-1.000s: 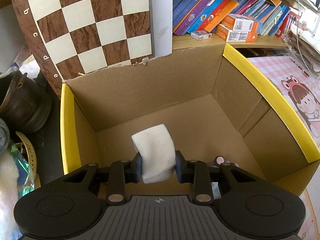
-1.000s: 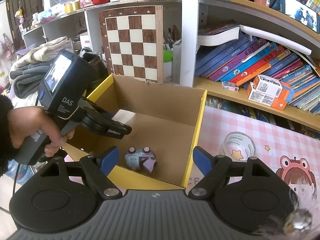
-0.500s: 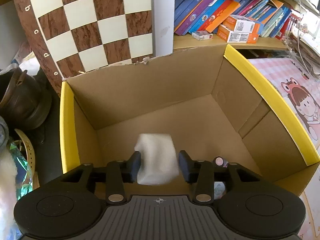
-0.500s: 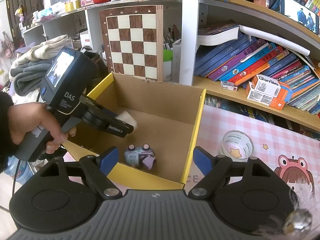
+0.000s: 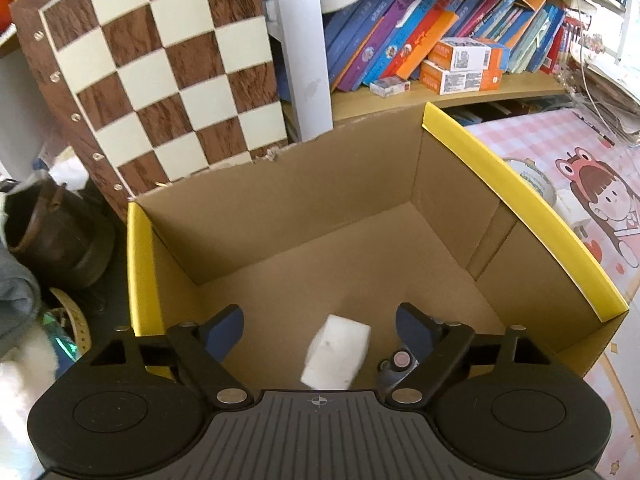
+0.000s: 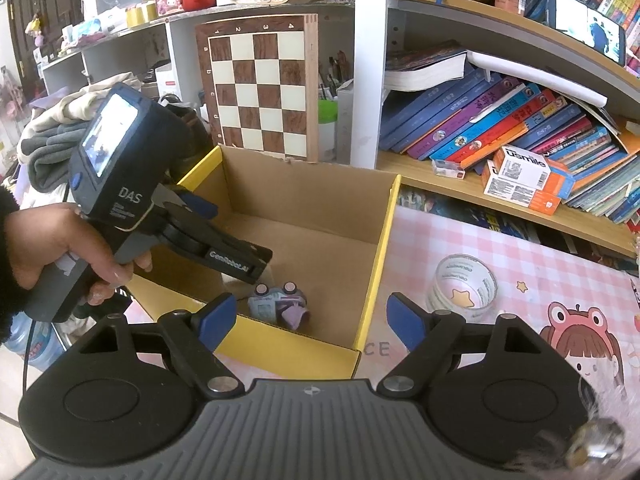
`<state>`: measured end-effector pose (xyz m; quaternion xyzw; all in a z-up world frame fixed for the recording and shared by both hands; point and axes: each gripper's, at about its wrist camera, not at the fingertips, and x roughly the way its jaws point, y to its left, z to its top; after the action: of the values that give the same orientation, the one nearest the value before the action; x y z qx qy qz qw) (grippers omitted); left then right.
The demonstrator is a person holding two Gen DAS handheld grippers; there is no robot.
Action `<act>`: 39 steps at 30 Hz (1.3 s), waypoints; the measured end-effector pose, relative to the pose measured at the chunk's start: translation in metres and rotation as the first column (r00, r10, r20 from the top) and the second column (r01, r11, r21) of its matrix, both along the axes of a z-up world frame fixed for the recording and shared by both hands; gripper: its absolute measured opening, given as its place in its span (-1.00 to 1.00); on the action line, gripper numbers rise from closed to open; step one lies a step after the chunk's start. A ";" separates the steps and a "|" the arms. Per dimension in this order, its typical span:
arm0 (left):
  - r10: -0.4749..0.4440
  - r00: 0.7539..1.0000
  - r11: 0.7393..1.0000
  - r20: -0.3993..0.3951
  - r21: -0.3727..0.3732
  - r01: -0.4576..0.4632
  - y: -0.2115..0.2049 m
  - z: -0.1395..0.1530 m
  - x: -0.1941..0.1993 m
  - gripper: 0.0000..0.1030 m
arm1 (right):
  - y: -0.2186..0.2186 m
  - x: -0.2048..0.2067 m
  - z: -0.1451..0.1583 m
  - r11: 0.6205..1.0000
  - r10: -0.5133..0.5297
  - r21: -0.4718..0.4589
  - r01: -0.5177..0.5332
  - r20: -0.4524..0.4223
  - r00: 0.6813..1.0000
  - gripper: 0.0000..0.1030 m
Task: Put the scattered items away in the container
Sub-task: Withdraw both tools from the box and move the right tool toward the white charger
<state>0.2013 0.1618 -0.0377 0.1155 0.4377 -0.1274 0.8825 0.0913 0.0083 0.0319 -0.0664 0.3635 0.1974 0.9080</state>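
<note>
A cardboard box with yellow flaps (image 5: 520,208) (image 6: 376,240) stands in front of the shelves. My left gripper (image 5: 320,330) is open above the box's near side; it also shows in the right wrist view (image 6: 240,256). A white block (image 5: 336,352) lies loose below it in the box, blurred. A small purple-grey toy (image 5: 396,362) (image 6: 280,306) lies on the box floor beside it. My right gripper (image 6: 306,320) is open and empty in front of the box. A roll of clear tape (image 6: 464,284) lies on the pink mat to the right of the box.
A chessboard (image 5: 160,72) (image 6: 260,80) leans behind the box. Books and small cartons (image 6: 520,140) fill the shelf at the right. A dark bag (image 5: 52,236) and clothes (image 6: 60,136) lie left of the box. The pink cartoon mat (image 6: 560,320) spreads to the right.
My left gripper opened and let go of the white block, which dropped into the box. The left gripper also rose and tilted back. The right gripper stayed open.
</note>
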 end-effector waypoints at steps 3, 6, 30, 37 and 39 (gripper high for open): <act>0.028 0.999 1.000 0.029 0.007 -0.028 0.003 0.005 -0.005 0.69 | -0.001 -0.003 0.001 1.000 -0.003 0.000 0.003 0.003 1.000 0.60; 0.052 0.997 0.999 0.064 0.003 -0.052 0.007 0.013 -0.013 0.76 | -0.002 -0.007 0.001 1.000 -0.006 0.000 0.006 0.005 1.000 0.62; 0.193 0.952 0.977 0.237 -0.133 -0.166 0.026 0.071 -0.099 0.91 | -0.017 -0.019 0.000 0.995 -0.094 -0.019 0.094 0.019 0.995 0.88; 0.219 0.948 0.973 0.232 -0.128 -0.193 0.023 0.065 -0.126 0.93 | -0.018 -0.024 -0.003 0.993 -0.109 -0.034 0.110 0.015 0.994 0.96; 0.211 0.951 0.975 0.225 -0.119 -0.188 0.022 0.063 -0.130 0.93 | -0.018 -0.026 -0.004 0.993 -0.110 -0.037 0.110 0.012 0.994 0.96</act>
<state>0.0710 0.1838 0.0251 0.0422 0.3323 -0.0436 0.9412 0.0654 -0.0093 0.0278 -0.0644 0.3657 0.1397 0.9179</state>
